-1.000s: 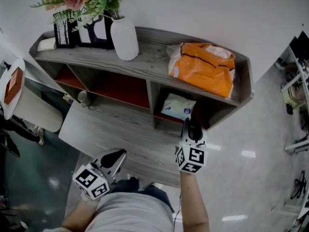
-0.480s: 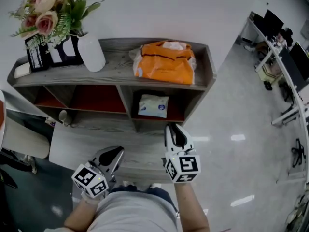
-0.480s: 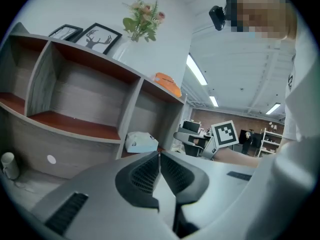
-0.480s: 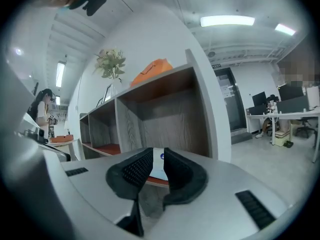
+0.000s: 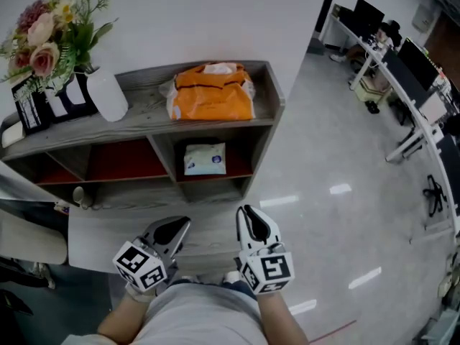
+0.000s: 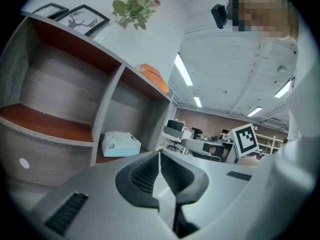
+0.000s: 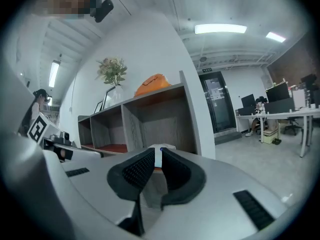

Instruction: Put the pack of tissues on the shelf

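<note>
The pack of tissues (image 5: pixel 205 158) is white with a blue mark. It lies in the lower right compartment of the grey wooden shelf (image 5: pixel 144 115). It also shows in the left gripper view as the pack of tissues (image 6: pixel 120 144). My right gripper (image 5: pixel 249 213) hangs well in front of that compartment. Its jaws are almost together with only a thin slit, and nothing is in them (image 7: pixel 158 151). My left gripper (image 5: pixel 175 228) is beside it at the same height, jaws touching at the tips and empty (image 6: pixel 159 155).
An orange bag (image 5: pixel 212 100), a white vase (image 5: pixel 108 95) of flowers and picture frames (image 5: pixel 36 100) stand on the shelf top. A low wooden ledge (image 5: pixel 122 214) runs in front. Office desks (image 5: pixel 402 56) stand far right, across a glossy floor.
My right gripper has drawn back from the tissue compartment toward me, leaving the pack inside. The head view has swung right. The left gripper has barely moved.
</note>
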{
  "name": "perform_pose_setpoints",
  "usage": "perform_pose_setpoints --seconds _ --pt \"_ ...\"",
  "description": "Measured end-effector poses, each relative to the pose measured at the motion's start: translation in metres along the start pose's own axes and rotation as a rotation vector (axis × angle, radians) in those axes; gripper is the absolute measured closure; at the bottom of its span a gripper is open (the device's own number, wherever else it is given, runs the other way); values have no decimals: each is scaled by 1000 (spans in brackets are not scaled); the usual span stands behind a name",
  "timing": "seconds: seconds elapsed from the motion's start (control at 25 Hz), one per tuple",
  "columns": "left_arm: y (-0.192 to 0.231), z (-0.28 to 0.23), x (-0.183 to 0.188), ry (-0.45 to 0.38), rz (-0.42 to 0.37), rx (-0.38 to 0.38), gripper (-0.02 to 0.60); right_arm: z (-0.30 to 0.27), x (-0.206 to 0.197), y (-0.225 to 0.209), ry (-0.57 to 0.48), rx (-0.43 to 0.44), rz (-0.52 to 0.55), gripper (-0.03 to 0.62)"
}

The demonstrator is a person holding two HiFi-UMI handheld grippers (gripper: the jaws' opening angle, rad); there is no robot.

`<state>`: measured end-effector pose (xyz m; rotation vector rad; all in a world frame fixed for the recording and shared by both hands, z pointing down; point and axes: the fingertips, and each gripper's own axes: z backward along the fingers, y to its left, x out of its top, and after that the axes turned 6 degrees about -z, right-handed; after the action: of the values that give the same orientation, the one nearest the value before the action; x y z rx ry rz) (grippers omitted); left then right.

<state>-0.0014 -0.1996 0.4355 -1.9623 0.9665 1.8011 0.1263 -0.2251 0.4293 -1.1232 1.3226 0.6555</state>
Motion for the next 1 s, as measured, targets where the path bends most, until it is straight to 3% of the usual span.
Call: perform_pose_setpoints --seconds 0.44,1.0 --pt "-21 -19 -3 18 -19 -102 557 36 -17 0 3 -45 -80 542" --pt "-22 -15 -11 39 -6 -83 557 35 -22 3 15 -33 -87 546"
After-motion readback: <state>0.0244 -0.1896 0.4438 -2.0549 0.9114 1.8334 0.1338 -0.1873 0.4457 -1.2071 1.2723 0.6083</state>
